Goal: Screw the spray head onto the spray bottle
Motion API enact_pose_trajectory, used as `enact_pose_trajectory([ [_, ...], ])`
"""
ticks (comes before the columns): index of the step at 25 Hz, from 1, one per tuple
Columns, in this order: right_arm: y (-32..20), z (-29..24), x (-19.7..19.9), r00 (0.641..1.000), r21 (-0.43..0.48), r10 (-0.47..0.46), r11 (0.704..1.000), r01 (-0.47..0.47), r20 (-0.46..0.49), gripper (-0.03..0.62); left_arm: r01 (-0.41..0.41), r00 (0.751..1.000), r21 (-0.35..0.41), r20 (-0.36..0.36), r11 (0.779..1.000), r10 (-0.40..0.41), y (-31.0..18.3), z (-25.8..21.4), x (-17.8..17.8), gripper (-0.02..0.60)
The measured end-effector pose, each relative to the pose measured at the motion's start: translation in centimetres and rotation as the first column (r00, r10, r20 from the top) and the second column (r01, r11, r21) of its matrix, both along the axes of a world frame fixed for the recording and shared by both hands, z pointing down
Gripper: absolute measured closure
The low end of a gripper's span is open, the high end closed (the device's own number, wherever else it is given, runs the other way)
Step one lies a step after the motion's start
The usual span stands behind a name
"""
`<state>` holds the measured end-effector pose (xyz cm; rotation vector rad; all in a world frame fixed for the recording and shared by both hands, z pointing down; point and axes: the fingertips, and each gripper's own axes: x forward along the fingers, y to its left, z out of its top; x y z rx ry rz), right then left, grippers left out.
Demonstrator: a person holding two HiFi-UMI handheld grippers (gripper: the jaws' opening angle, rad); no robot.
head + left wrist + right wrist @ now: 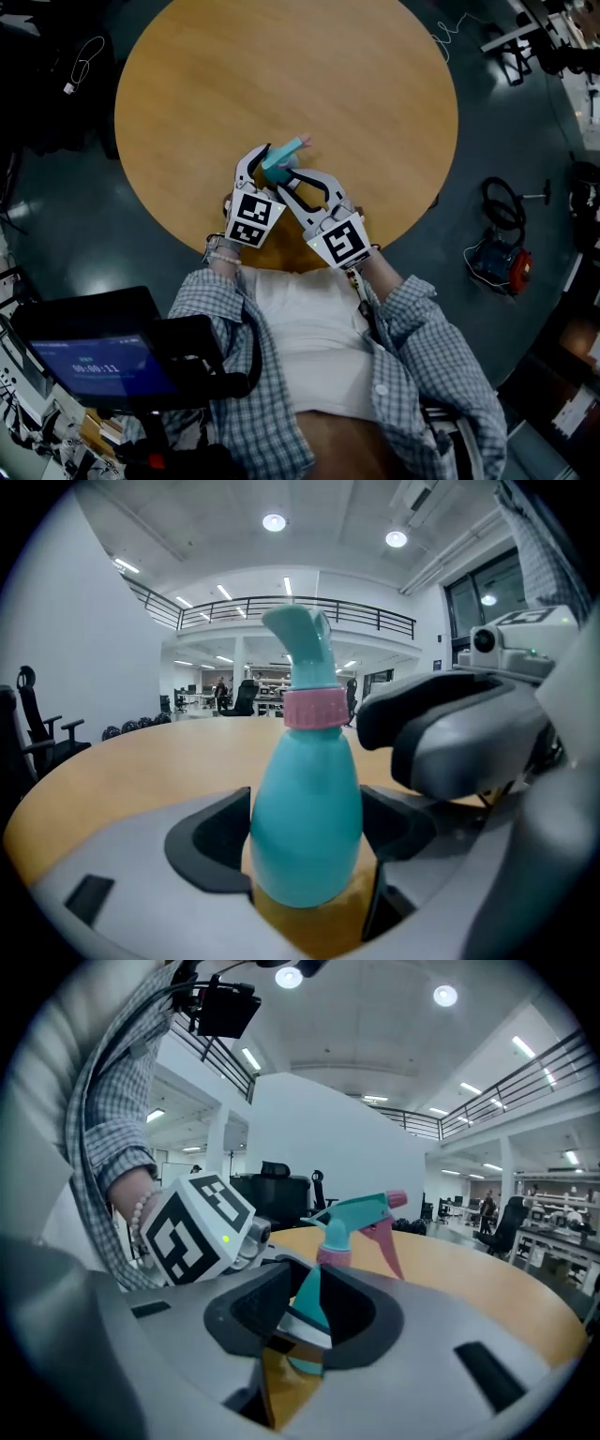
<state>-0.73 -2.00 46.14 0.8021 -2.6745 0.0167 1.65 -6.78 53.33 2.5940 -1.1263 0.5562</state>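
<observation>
A teal spray bottle (279, 161) with a pink collar (314, 709) and a teal spray head (300, 644) on top is held over the near part of the round wooden table (281, 75). My left gripper (305, 855) is shut on the bottle's wide body (307, 817), a pad on each side. My right gripper (305, 1321) comes in from the right. Its jaws stand narrow, and the bottle's teal shoulder (307, 1312) fills the gap between its pads. The spray head (361, 1215), with its pink trigger, rises above those jaws. The two grippers (265, 161) (286, 178) almost touch.
The table top around the bottle is bare wood. A dark monitor (94, 361) sits at the lower left, near the person's body. Coiled cables and a red-and-blue tool (497, 253) lie on the floor at the right. Office chairs (37, 733) stand beyond the table.
</observation>
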Motion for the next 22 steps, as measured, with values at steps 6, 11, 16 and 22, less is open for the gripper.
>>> enact_pose_trajectory([
  [6,-0.6,0.2,1.9,0.998,-0.090,0.041,0.995,-0.036,0.054,0.501,-0.001,1.000,0.004,0.001,1.000,0.001,-0.1,0.0,0.0,0.218],
  [11,-2.4,-0.1,1.6,0.996,-0.126,-0.021,0.992,0.031,0.082,0.487,-0.004,1.000,0.003,-0.001,1.000,0.004,0.0,0.0,0.1,0.218],
  [16,-3.0,-0.6,0.5,0.989,-0.109,-0.145,0.983,0.149,0.040,0.425,-0.011,1.000,0.004,0.001,1.000,0.011,0.1,0.4,0.3,0.219],
  [22,-3.3,-0.9,-0.8,0.976,-0.068,-0.220,0.973,0.219,-0.008,0.430,-0.017,1.000,0.006,0.001,1.000,0.017,0.4,1.0,0.4,0.218],
])
